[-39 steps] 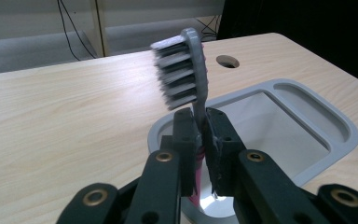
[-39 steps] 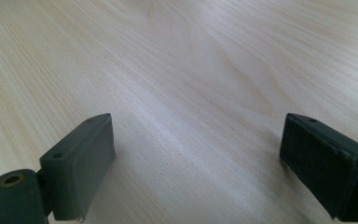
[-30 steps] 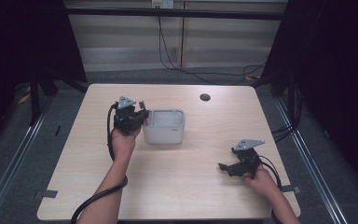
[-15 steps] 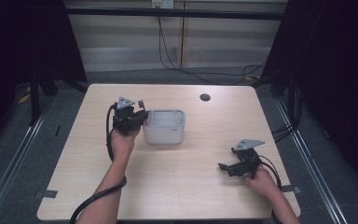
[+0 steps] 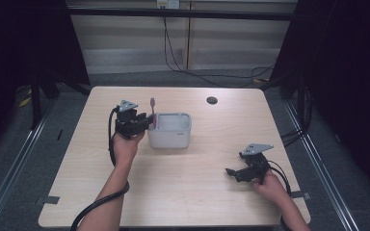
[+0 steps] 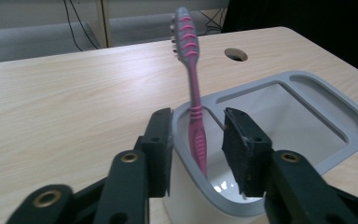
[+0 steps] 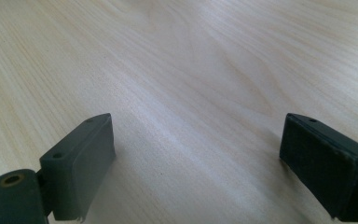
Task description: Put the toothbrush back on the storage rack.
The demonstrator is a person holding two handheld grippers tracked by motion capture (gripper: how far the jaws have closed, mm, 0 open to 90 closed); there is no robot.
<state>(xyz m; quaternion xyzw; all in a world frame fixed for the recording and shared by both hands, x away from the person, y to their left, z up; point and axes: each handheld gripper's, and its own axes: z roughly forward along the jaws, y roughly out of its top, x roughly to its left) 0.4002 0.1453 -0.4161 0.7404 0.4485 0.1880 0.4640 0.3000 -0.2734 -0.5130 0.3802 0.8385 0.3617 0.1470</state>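
A pink and grey toothbrush [image 6: 196, 116] stands head-up, leaning on the near corner of a grey rectangular holder [image 6: 335, 140]. My left gripper [image 6: 198, 122] straddles that corner. Its jaws have just been opening, and the handle sits between them with a gap on each side. In the high view the toothbrush [image 5: 152, 113] rises at the left end of the holder [image 5: 169, 137], with my left gripper [image 5: 147, 124] right beside it. My right gripper [image 5: 232, 173] rests low on the table at the front right. In its own view the right gripper [image 7: 196, 144] is open over bare wood.
A round cable hole [image 5: 212, 100] sits in the tabletop near the far edge, behind and to the right of the holder. Cables trail from both grippers toward the table's front edge. Dark floor and metal rails flank the table.
The left gripper's jaws have parted around the toothbrush handle, letting go of it. Both hands and the holder stay where they were.
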